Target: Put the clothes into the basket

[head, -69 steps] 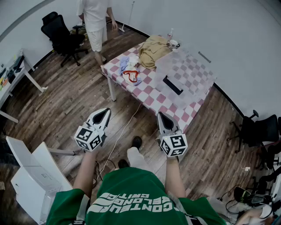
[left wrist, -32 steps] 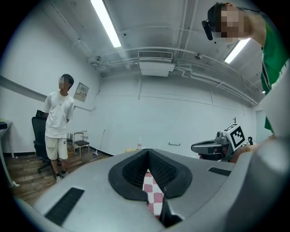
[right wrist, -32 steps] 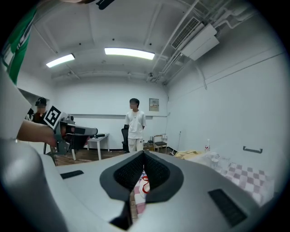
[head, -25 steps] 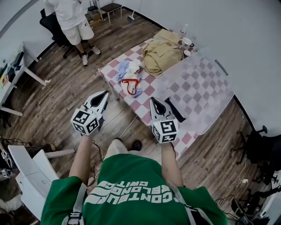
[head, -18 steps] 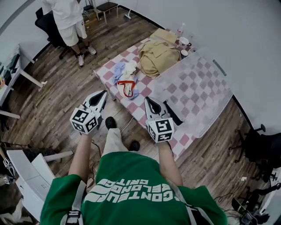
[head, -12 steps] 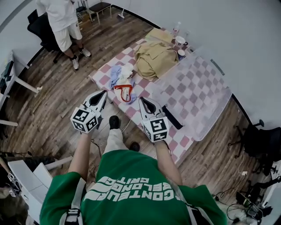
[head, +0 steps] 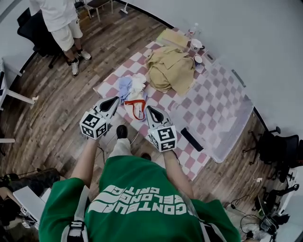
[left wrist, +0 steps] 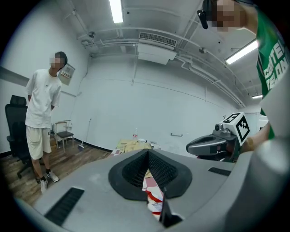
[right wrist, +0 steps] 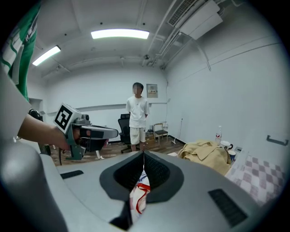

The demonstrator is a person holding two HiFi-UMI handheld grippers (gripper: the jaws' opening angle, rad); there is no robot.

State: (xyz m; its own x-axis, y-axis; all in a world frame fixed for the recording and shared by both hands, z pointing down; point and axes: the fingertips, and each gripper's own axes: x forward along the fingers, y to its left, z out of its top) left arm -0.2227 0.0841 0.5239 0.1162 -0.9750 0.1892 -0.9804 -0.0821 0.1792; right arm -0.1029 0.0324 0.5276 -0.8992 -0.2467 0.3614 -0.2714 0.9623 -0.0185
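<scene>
Bystander (head: 53, 13) cropped at top edge, far cups (head: 196, 45) indistinct

Office-type lab rm, swivel chair (head: 278, 147), floor cables (head: 242, 204), exposed ceiling duct (left wrist: 156, 41)

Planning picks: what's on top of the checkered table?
A tan garment, a small blue, white and red-trimmed clothes pile, two mugs and a translucent bin. Anything under the tan garment is covered.

A wood-plank floor (head: 57, 99) is bounded by white walls (head: 255, 33). A table (head: 166, 103) draped in pink checked cloth is set beside one wall. Black office chairs (head: 279, 147) and lit ceiling strips (right wrist: 120, 34) are seen.
</scene>
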